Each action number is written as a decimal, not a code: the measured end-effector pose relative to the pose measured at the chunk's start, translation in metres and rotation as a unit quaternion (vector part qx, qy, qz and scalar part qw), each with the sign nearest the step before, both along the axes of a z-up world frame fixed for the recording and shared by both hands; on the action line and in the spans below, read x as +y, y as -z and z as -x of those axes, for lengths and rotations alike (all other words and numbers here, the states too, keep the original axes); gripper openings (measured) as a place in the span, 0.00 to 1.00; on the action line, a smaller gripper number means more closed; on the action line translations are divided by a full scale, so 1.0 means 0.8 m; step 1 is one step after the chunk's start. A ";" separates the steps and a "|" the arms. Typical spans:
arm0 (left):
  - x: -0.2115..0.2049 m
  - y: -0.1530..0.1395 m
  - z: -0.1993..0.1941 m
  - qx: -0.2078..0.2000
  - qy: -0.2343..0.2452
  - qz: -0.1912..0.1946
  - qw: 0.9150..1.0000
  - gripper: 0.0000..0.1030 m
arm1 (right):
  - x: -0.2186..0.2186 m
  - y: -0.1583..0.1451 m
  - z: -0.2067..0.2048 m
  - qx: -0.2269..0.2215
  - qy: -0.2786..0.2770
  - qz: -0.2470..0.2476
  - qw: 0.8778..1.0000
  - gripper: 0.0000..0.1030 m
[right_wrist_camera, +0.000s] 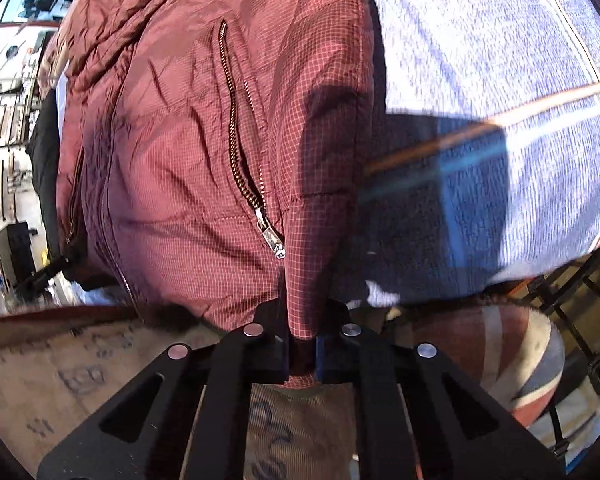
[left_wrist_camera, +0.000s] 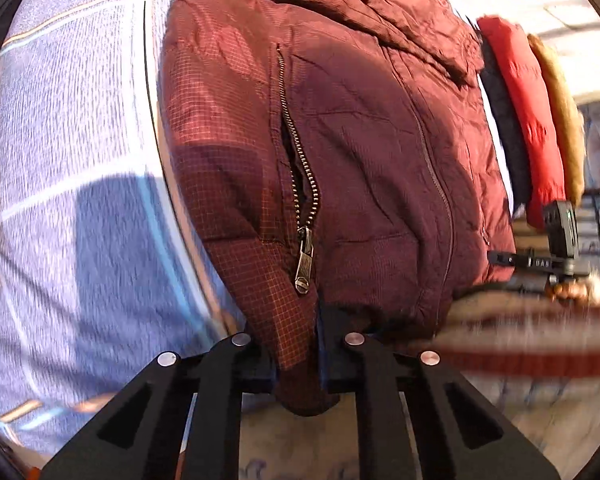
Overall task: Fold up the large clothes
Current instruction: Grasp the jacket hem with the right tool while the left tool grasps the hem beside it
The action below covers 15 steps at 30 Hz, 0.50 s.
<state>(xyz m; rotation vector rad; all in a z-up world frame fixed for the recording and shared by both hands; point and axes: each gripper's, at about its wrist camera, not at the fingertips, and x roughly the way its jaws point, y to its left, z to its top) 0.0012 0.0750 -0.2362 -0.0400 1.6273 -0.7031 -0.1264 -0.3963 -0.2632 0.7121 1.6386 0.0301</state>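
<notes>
The dark red jacket [left_wrist_camera: 360, 140] is puffy and soft, with a tiny grid of thin lines all over its cloth. It is wrinkled near the top, where a fold of it flops over. It lies on a pale blue blanket [left_wrist_camera: 72, 160] that looks fuzzy and has thin light and orange stripes crossing it.

The left tool [left_wrist_camera: 296, 360] is black and hard, with round silver pins on its arms. Its two sides are squeezed together on a bottom corner of the jacket. A bunch of red cloth pokes out below the pinch. Just above it hangs a metal zipper pull [left_wrist_camera: 304, 262] at the end of a pocket zipper with small brassy teeth.

The right tool [right_wrist_camera: 302, 354] looks the same. It is clamped on the other bottom corner of the jacket [right_wrist_camera: 180, 160], and a bit of cloth sticks out under it too. Another zipper pull [right_wrist_camera: 274, 240] hangs close by.

In the left view, the right tool [left_wrist_camera: 556, 240] shows far off at the right edge of the jacket. Past that edge stands a stack of folded clothes [left_wrist_camera: 528, 120], red, dark and tan.

The blue blanket [right_wrist_camera: 500, 80] has lots of bare room beside the jacket. Below the near hem, a tan rug [right_wrist_camera: 60, 380] with faded marks covers the floor. A round seat with a flag pattern [right_wrist_camera: 512, 356] sits near the right tool.
</notes>
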 end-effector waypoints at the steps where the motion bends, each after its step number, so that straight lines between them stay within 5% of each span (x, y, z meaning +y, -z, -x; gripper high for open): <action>1: 0.002 0.000 0.004 0.002 0.009 -0.005 1.000 0.12 | 0.005 0.000 0.007 0.006 -0.010 -0.002 1.000 0.08; 7: 0.013 0.009 -0.004 0.032 -0.034 0.002 0.999 0.12 | 0.005 0.009 0.052 0.032 0.021 -0.029 0.999 0.08; 15: -0.023 -0.010 -0.029 -0.014 0.012 -0.027 0.999 0.12 | 0.009 -0.006 0.015 0.023 -0.023 0.011 0.999 0.08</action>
